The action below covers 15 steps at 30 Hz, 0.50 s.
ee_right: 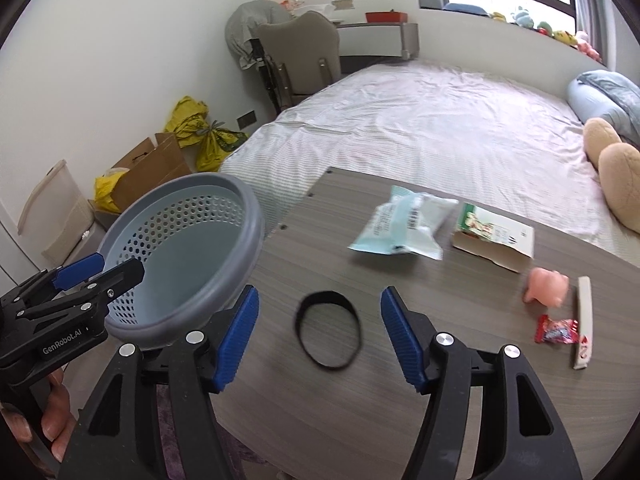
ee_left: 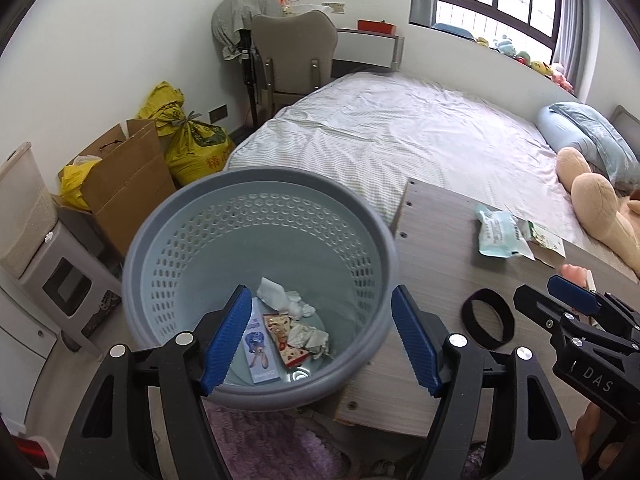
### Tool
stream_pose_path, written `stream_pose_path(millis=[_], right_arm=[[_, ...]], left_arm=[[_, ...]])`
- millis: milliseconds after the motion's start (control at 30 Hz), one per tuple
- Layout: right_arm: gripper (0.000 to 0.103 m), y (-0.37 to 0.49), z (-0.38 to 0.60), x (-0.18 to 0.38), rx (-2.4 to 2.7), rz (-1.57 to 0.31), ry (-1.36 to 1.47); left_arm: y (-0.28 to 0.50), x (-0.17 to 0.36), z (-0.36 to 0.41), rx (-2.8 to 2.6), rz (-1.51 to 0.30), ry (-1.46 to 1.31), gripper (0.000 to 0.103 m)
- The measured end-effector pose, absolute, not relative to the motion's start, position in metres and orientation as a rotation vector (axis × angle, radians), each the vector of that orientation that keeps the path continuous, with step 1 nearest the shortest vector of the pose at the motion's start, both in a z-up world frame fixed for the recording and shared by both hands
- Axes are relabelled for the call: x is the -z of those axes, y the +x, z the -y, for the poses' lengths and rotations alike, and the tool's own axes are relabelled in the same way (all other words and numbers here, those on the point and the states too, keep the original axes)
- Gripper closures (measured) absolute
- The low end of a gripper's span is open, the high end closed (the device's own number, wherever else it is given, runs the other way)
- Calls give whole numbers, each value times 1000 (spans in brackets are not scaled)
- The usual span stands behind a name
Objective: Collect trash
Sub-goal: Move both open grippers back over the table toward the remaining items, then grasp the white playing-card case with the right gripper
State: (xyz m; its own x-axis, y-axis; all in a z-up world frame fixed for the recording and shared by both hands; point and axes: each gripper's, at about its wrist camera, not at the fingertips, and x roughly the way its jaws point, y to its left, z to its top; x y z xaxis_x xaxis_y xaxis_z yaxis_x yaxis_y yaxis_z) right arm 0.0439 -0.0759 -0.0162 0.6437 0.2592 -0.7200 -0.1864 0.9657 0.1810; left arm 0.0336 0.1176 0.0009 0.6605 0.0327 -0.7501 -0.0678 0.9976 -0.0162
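Note:
The grey perforated basket (ee_left: 200, 240) stands at the wooden table's (ee_left: 440, 272) left edge. It holds a crumpled tissue (ee_left: 284, 296), a blue carton (ee_left: 258, 344) and wrappers (ee_left: 286, 340). My left gripper (ee_left: 320, 292) hangs open over the basket's near rim, one finger inside and one outside. My right gripper (ee_right: 319, 292) is open above the table with nothing between its pads; a black band (ee_right: 332, 365) lies just beyond them. Farther on lie a pale green packet (ee_right: 404, 228), a green-white box (ee_right: 496, 236), a red candy wrapper (ee_right: 556, 330) and a white stick wrapper (ee_right: 583, 320).
A pink toy pig (ee_right: 546, 286) sits on the table near the wrappers. Behind the table is a bed (ee_right: 420, 132) with a plush toy (ee_right: 616, 176). A cardboard box (ee_left: 120, 184) and yellow bags (ee_left: 200, 148) stand by the left wall, and a purple rug (ee_left: 260, 440) lies below the basket.

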Motion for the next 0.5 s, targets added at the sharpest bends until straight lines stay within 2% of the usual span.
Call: stream_pose_path(millis=[500], right_arm=[[40, 13, 175, 28, -74, -850, 177]], left_arm=[[36, 5, -39, 71, -870, -5, 34]])
